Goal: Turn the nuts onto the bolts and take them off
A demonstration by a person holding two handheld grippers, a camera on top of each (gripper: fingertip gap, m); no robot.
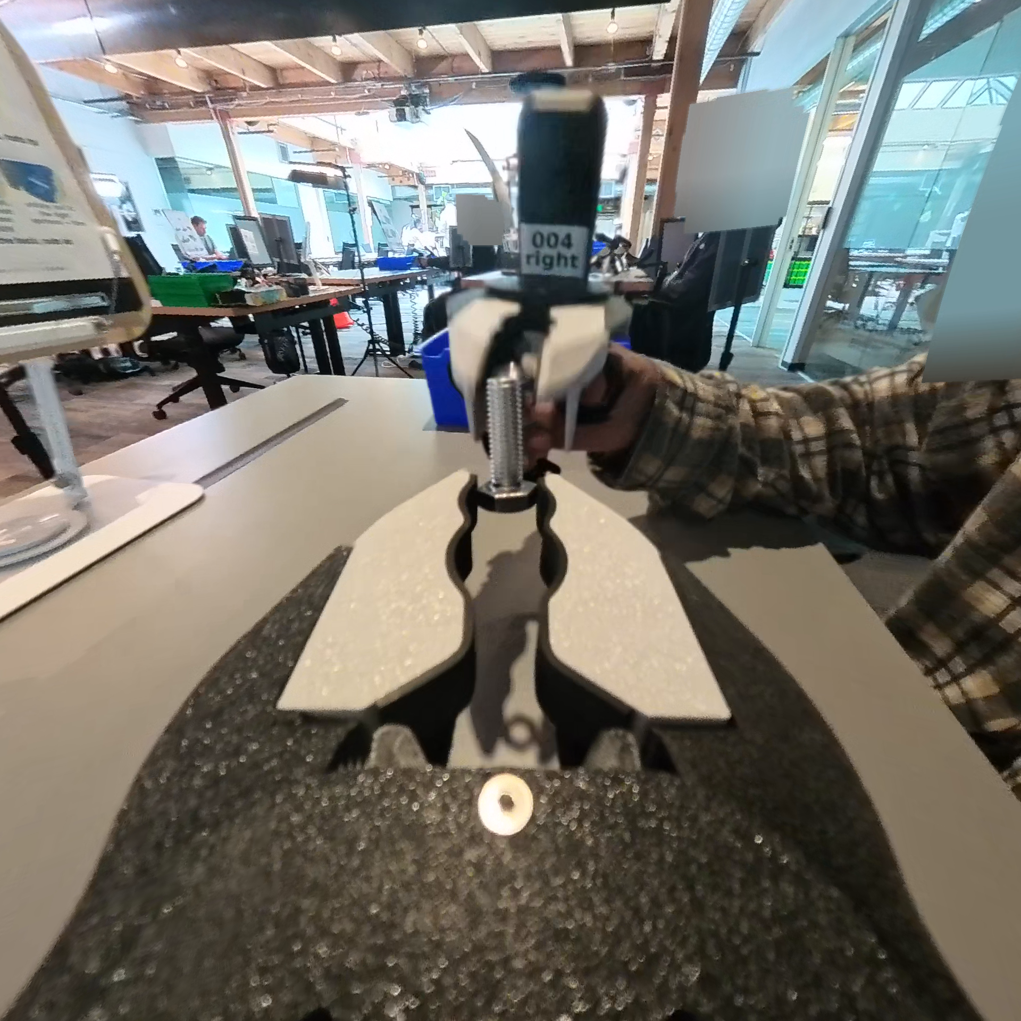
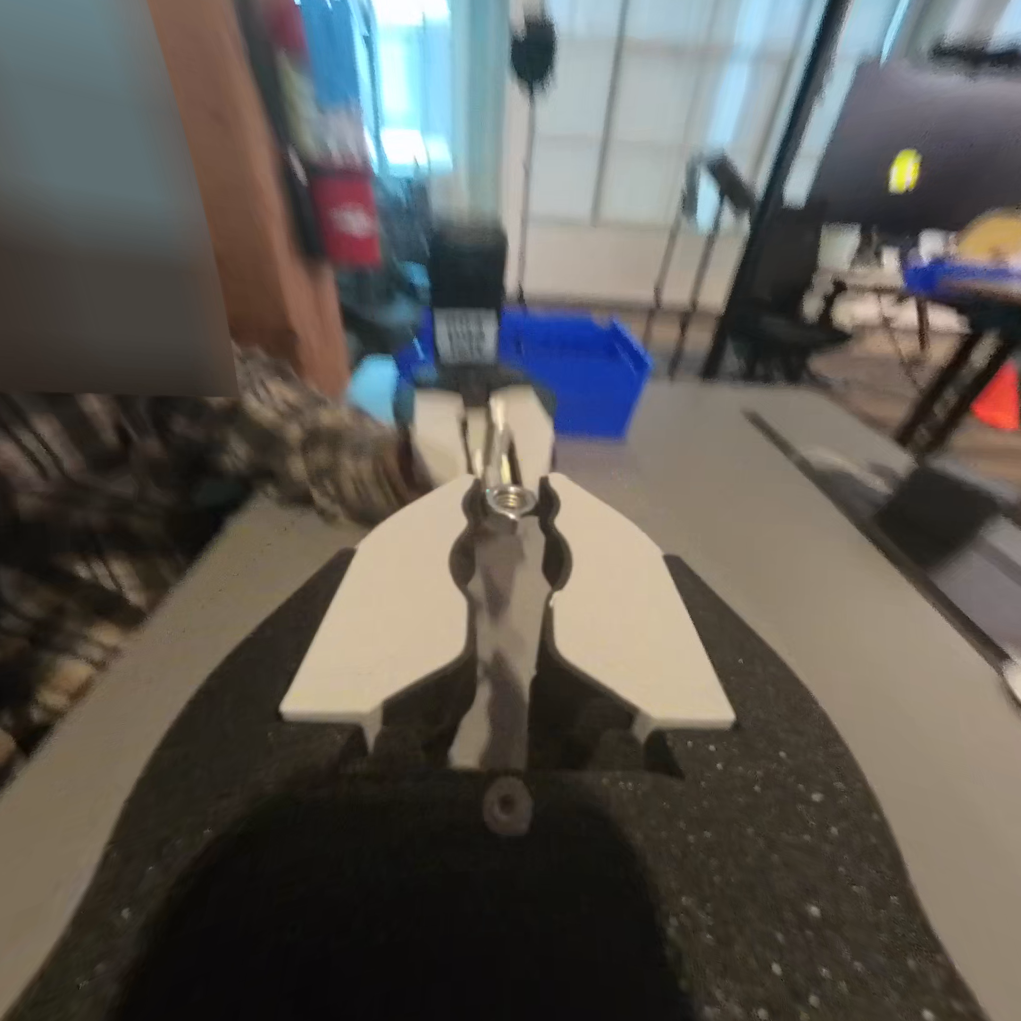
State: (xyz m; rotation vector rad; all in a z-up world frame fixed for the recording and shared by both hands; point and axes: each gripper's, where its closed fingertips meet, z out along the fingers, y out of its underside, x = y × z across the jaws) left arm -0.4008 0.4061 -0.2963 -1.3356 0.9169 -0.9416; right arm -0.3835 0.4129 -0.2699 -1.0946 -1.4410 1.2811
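A silver threaded bolt [image 1: 503, 431] stands up from my left gripper [image 1: 505, 497], which is shut on its hex head. My right gripper [image 1: 511, 367] reaches in from the far side and closes around the bolt's top end. The nut is mostly hidden there. In the blurred right wrist view my right gripper [image 2: 505, 505] is shut on a silver nut [image 2: 505, 501], whose threaded hole faces the camera. The bolt [image 2: 497, 442] runs away from the nut to the left gripper [image 2: 489, 436]. Both grippers are held above the grey table [image 1: 221, 580].
A blue bin [image 1: 442, 381] sits at the table's far edge behind the bolt and also shows in the right wrist view [image 2: 574, 375]. A white monitor base [image 1: 110, 497] stands at the left. A plaid sleeve [image 1: 773, 442] comes in from the right. A slot [image 1: 276, 442] runs across the table. Across from one pair of fingers to the other is roughly 4 cm.
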